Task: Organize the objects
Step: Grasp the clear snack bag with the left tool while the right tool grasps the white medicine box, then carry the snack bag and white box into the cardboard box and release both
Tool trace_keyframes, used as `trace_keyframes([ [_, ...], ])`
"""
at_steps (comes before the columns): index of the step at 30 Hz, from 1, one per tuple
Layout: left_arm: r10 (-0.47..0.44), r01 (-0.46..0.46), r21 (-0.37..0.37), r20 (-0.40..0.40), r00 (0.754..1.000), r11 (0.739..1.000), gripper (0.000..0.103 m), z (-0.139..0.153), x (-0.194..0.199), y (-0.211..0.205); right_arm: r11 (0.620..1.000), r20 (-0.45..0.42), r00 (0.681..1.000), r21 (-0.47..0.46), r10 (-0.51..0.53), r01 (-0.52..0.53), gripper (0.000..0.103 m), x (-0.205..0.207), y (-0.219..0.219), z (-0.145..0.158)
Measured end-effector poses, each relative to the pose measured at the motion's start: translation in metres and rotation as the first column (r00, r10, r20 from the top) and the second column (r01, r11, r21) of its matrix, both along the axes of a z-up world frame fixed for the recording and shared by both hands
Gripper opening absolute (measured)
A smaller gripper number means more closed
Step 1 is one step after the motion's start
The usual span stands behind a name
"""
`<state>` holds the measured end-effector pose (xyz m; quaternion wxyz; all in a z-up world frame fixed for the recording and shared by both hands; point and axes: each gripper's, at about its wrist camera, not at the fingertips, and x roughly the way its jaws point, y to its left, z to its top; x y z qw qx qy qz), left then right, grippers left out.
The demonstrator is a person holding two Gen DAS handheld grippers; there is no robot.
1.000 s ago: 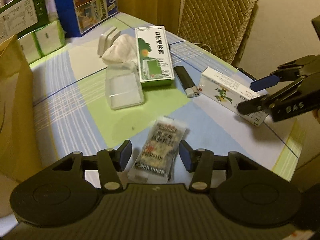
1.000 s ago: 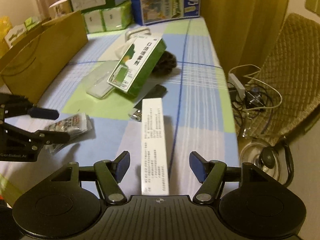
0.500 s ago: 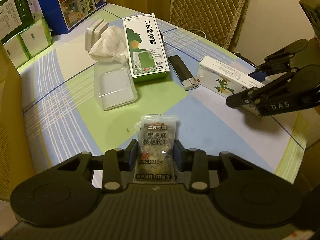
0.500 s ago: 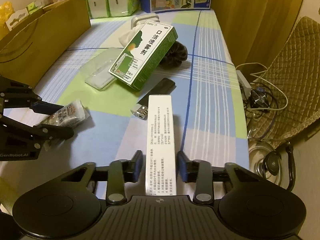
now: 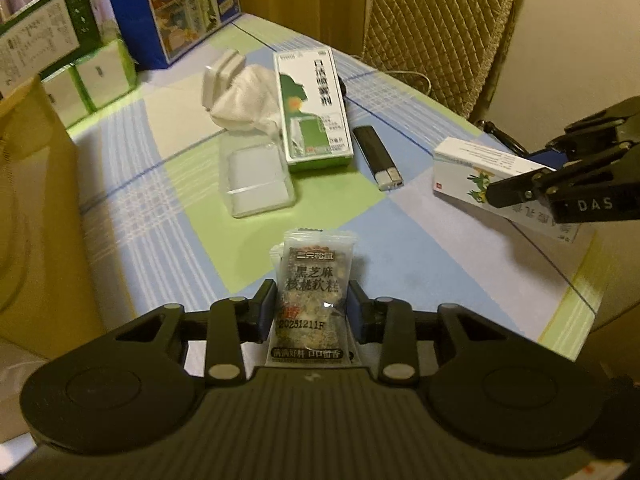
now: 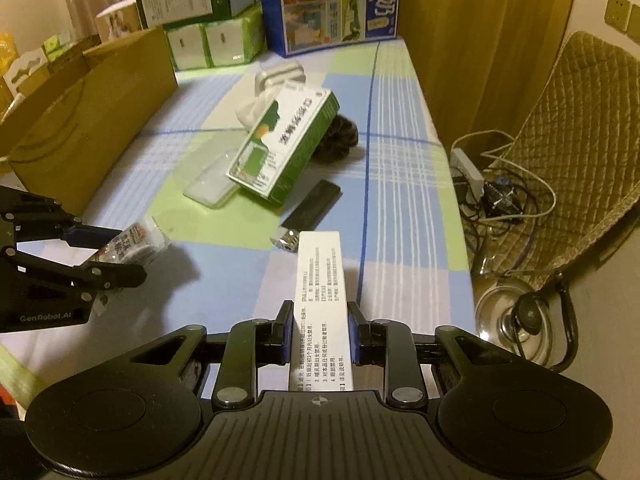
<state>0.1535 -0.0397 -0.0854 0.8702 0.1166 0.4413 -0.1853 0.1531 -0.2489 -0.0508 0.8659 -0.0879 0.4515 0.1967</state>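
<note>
My left gripper (image 5: 312, 304) is shut on a clear snack packet (image 5: 314, 280) printed with dark text, held above the checked tablecloth (image 5: 440, 264). My right gripper (image 6: 320, 328) is shut on a long white medicine box (image 6: 322, 288), lifted off the cloth. In the left wrist view that box (image 5: 476, 176) shows at the right, clamped in the right gripper (image 5: 520, 192). In the right wrist view the packet (image 6: 136, 242) sits in the left gripper (image 6: 108, 252) at the left.
On the cloth lie a green-and-white spray box (image 5: 314, 108), a black lighter (image 5: 378, 158), a clear plastic case (image 5: 254, 178), a white cloth (image 5: 248, 100) and a dark round object (image 6: 338, 140). A cardboard box (image 6: 80, 116) stands left; cartons (image 6: 332, 0) line the back. A padded chair (image 6: 568, 128) and cables (image 6: 500, 196) are right.
Both grippers went from open to shut, the left on the snack packet and the right on the white box. Both objects have since been lifted off the cloth.
</note>
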Motion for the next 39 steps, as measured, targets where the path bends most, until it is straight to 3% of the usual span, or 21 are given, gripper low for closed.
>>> trace_keyframes([
  [12, 0.039, -0.036, -0.034, 0.073, 0.997, 0.999, 0.032, 0.065, -0.026, 0.017, 0.997, 0.092, 0.996, 0.081, -0.014, 0.006, 0.023, -0.028, 0.016, 0.064],
  [22, 0.111, -0.107, -0.037, 0.156, 0.982, 0.994, 0.032, 0.124, -0.046, 0.064, 0.976, 0.166, 0.983, 0.186, 0.083, -0.113, 0.023, -0.047, 0.087, 0.119],
  [28, 0.167, -0.166, -0.020, 0.181, 0.969, 0.986, 0.032, 0.145, -0.060, 0.105, 0.958, 0.189, 0.969, 0.204, 0.161, -0.200, 0.023, -0.054, 0.137, 0.135],
  [39, 0.261, -0.269, 0.015, 0.202, 0.944, 0.963, 0.032, 0.163, -0.075, 0.175, 0.932, 0.186, 0.946, 0.203, 0.264, -0.300, 0.023, -0.058, 0.210, 0.137],
])
